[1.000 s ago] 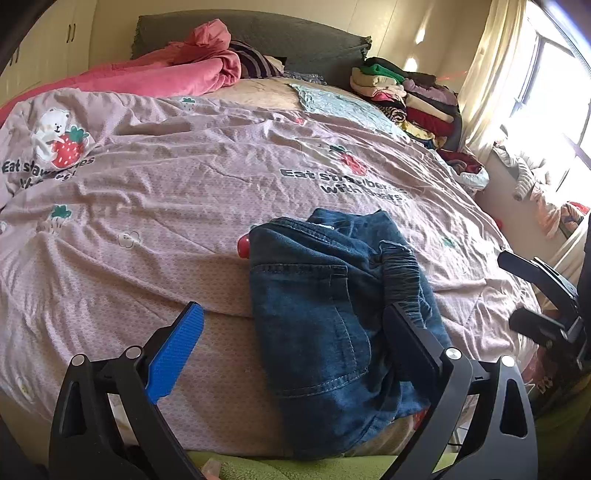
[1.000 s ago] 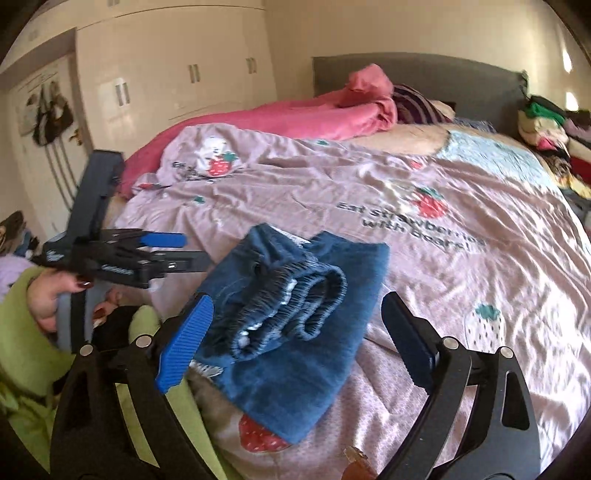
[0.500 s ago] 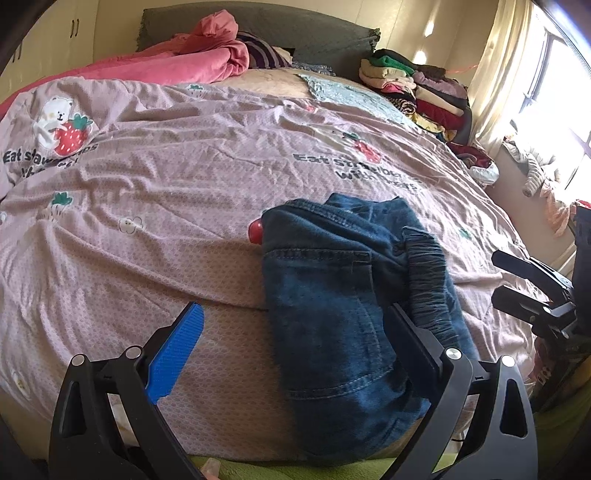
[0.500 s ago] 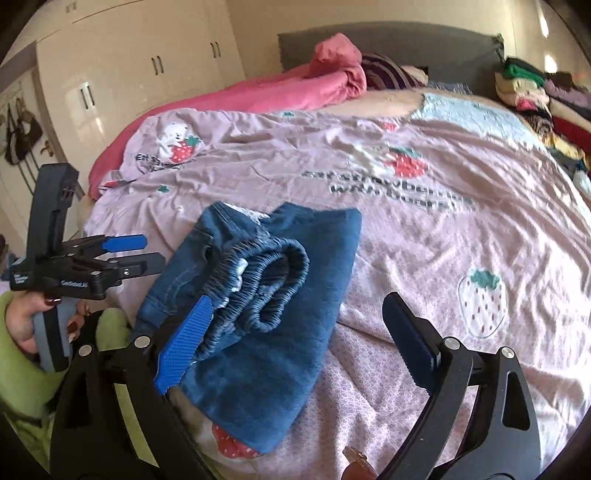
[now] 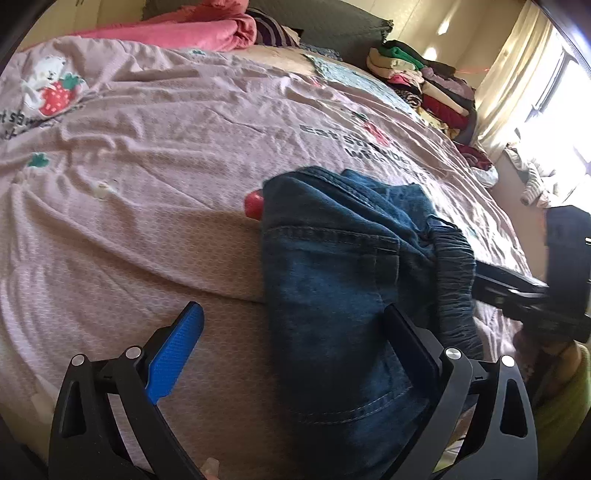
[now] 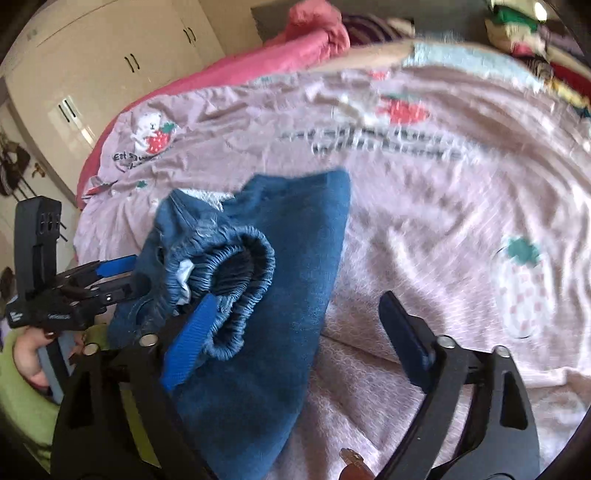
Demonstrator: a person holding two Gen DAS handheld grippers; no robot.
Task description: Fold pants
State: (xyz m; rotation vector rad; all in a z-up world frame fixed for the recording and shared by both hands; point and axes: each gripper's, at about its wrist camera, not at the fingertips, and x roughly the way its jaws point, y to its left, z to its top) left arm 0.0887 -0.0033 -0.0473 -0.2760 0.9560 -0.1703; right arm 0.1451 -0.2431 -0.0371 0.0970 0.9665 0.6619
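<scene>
A folded pair of blue jeans (image 5: 332,280) lies on the pink strawberry-print bedsheet (image 5: 166,184) near the bed's front edge, its elastic waistband (image 6: 240,266) bunched on top. My left gripper (image 5: 295,328) is open low over the jeans' left half, with denim between its fingers but not pinched. My right gripper (image 6: 295,321) is over the other side. Its jaws are closing, its blue pad (image 6: 192,332) is against the waistband, and its black pad (image 6: 402,328) is over bare sheet. Each gripper shows in the other's view: right gripper (image 5: 487,284), left gripper (image 6: 129,275) in a hand (image 6: 29,354).
A pink quilt (image 5: 192,29) is heaped at the headboard. A stack of folded clothes (image 5: 424,85) sits at the bed's far right corner. Cream wardrobes (image 6: 110,74) stand to the left and a curtained window (image 5: 535,92) to the right. A green sleeve (image 6: 22,398) is at the bed edge.
Both grippers have come down closer to the jeans. The right one has rolled, its jaws have narrowed a little, and its blue pad now reaches the waistband.
</scene>
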